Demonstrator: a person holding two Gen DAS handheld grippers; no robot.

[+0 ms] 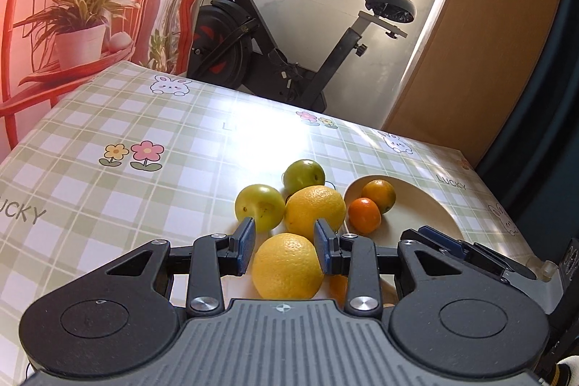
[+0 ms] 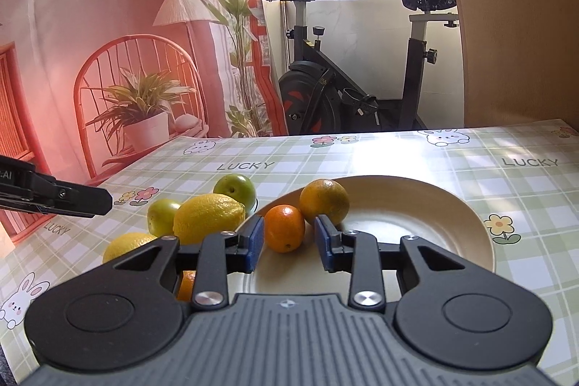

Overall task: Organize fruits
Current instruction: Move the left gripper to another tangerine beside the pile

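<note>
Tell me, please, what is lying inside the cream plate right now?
Two oranges sit near the cream plate's left rim: a deep orange one and a yellower one behind it. The right gripper's body hides the plate's nearest part.

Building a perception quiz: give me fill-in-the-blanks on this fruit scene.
1. The plate holds ___ oranges.
2. The left gripper is shut on a ___.
3. ___ green fruits lie off the plate.
4. Behind the table stands an exercise ___.
Missing: two; lemon; two; bike.
</note>
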